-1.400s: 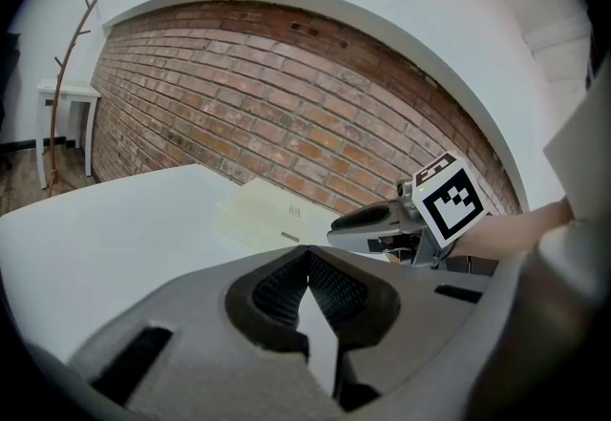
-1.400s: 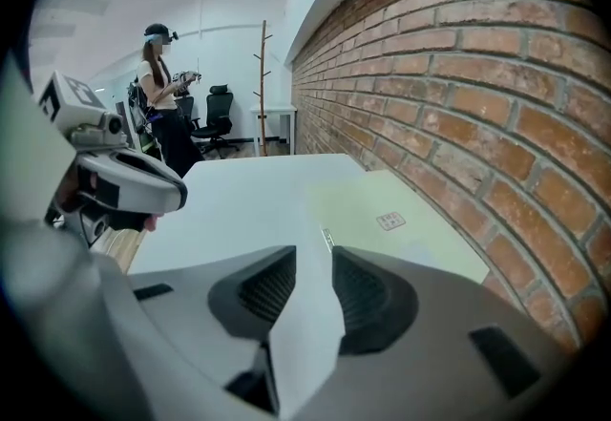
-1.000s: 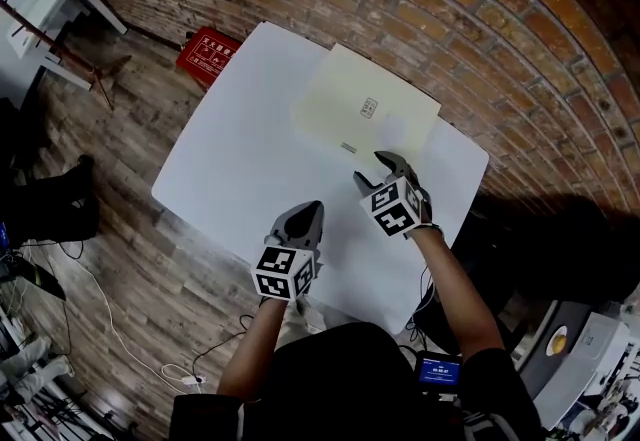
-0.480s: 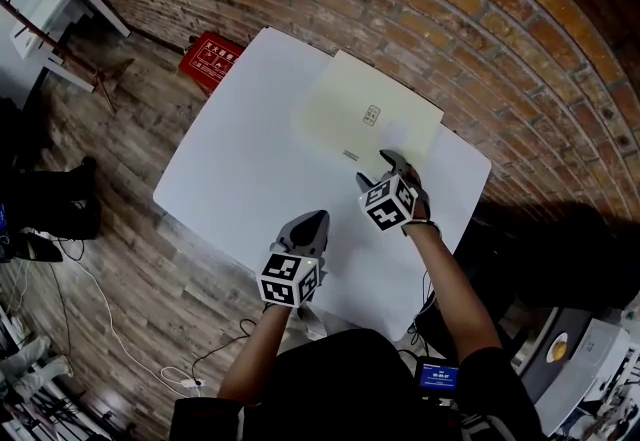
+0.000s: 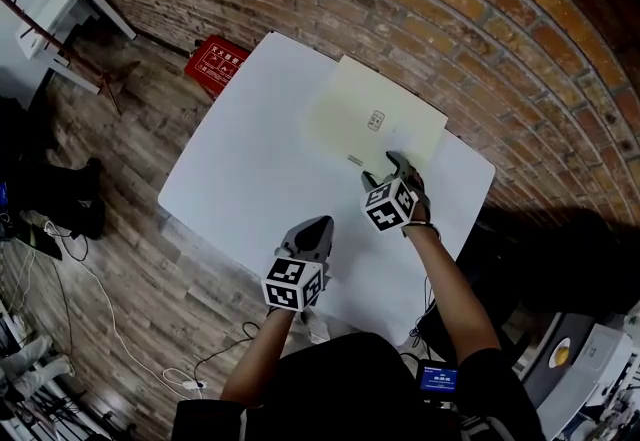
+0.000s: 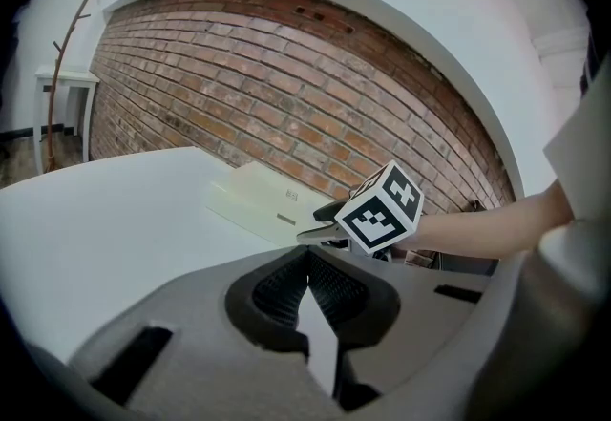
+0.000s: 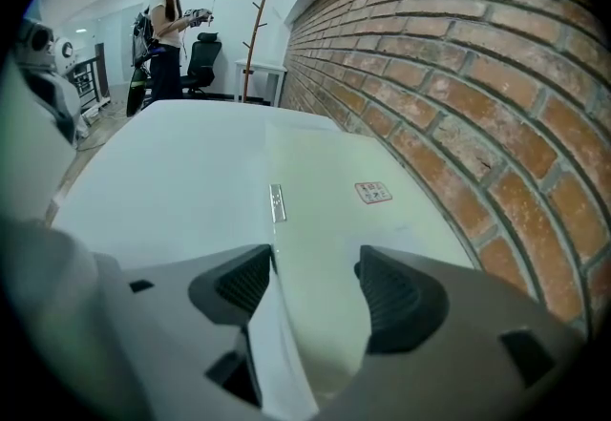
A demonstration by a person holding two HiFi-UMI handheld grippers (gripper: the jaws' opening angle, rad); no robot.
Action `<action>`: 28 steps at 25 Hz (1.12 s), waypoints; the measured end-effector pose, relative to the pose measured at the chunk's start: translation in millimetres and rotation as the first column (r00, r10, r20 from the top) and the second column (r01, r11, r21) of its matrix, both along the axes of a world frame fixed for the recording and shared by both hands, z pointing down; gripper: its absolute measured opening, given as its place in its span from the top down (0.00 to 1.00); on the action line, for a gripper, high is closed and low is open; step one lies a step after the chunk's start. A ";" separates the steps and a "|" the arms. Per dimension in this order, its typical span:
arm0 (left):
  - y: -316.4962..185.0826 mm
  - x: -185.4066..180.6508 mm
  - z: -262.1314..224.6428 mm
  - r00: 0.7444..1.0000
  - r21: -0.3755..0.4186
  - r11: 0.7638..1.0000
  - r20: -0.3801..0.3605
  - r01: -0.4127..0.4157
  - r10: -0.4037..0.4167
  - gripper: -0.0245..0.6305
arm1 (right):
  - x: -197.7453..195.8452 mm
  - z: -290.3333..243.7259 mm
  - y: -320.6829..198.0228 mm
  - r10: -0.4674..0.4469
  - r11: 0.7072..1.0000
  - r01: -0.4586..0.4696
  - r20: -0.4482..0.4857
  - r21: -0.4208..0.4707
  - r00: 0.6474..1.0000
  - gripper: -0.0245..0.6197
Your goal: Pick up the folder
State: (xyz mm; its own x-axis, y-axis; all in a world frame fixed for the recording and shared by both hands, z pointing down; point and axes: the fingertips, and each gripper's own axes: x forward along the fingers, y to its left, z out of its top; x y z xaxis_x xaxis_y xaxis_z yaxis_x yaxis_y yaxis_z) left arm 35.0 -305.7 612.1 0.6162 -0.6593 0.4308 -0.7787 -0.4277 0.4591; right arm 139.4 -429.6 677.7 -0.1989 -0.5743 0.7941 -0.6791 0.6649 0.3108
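Cream folder (image 5: 375,119) lay flat on the white table (image 5: 240,174), far side, near the brick wall (image 5: 480,19). Right gripper (image 5: 388,167) hung over its near edge. Its jaws had just been opening wide, with folder cover in the gap and nothing pinched. Left gripper (image 5: 312,229) was closed, empty, well apart. Risk: pads skid on the flat cover and shove it instead of catching an edge.

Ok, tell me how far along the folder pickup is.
Done: the right hand-held gripper is at the near edge of the pale yellow flat folder. In hand: its jaws have just been opening, and the folder's edge lies between them ungripped. Left: closing and lifting; the folder lies flat on the white table.
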 end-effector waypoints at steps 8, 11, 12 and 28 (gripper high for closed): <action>1.5 -0.5 -1.5 1.000 0.001 1.000 -0.001 0.002 -0.002 0.93 | 0.1 0.6 -0.8 -0.003 1.000 0.003 0.008 -0.011 1.000 0.54; 2.1 0.3 -0.4 1.000 -0.001 1.000 0.002 0.001 -0.001 0.93 | 0.2 0.1 -1.0 -0.007 1.000 0.007 0.003 -0.016 1.000 0.54; 2.4 0.5 -0.1 1.000 -0.003 1.000 0.001 0.001 -0.001 0.93 | 0.2 0.0 -1.0 -0.009 1.000 0.009 0.001 -0.013 1.000 0.54; 8.1 -8.9 -0.8 1.000 -0.010 1.000 0.008 0.021 -0.021 0.93 | -9.4 -0.3 12.5 0.012 1.000 -0.013 0.036 0.017 0.999 0.54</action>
